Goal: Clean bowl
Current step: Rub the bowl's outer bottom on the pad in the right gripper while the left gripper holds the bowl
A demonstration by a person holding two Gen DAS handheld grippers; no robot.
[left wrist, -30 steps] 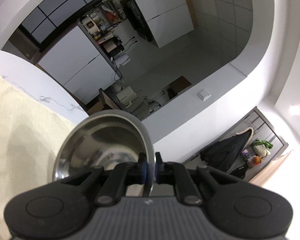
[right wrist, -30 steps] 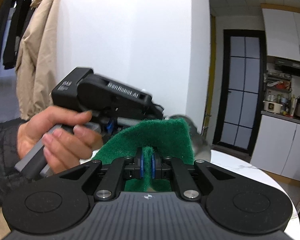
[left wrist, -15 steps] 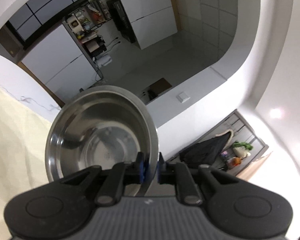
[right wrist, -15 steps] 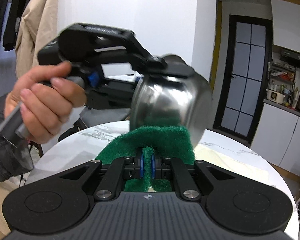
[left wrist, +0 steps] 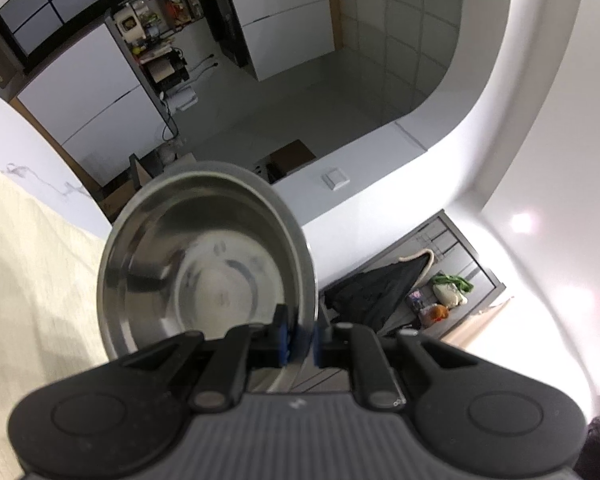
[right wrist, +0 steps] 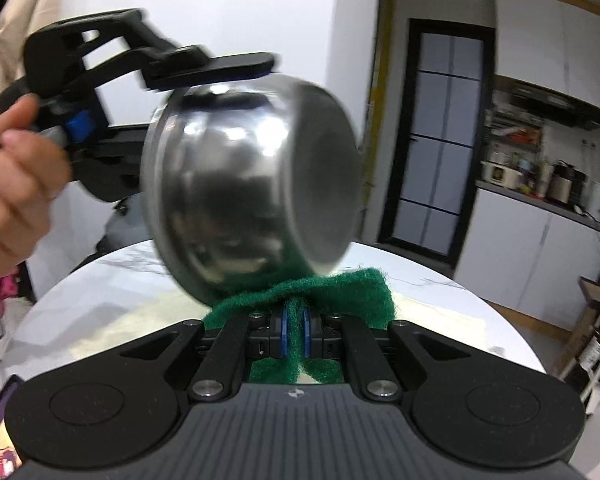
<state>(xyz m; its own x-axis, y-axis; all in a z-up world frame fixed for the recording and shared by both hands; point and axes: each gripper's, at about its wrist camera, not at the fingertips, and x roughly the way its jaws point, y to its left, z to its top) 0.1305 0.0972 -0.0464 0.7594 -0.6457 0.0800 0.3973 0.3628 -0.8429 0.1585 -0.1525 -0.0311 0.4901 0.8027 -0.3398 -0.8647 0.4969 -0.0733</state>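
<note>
A shiny steel bowl [left wrist: 204, 264] is held in the air, tipped on its side. My left gripper [left wrist: 300, 340] is shut on the bowl's rim; its inside faces the left wrist camera. In the right wrist view the bowl's outside [right wrist: 252, 184] shows, with the left gripper [right wrist: 216, 70] clamped at its top. My right gripper [right wrist: 295, 336] is shut on a green scouring pad [right wrist: 320, 292]. The pad's top edge lies against the underside of the bowl.
A round white marble table [right wrist: 460, 308] lies below, with a cream cloth [left wrist: 28, 280] on it. A kitchen counter with appliances [right wrist: 540, 184] and a dark door [right wrist: 440, 140] stand at the right. Coats hang at the far left.
The bowl has swung closer to the right gripper and lower, so its outside now sits on the pad. The left gripper has tilted further over the table.
</note>
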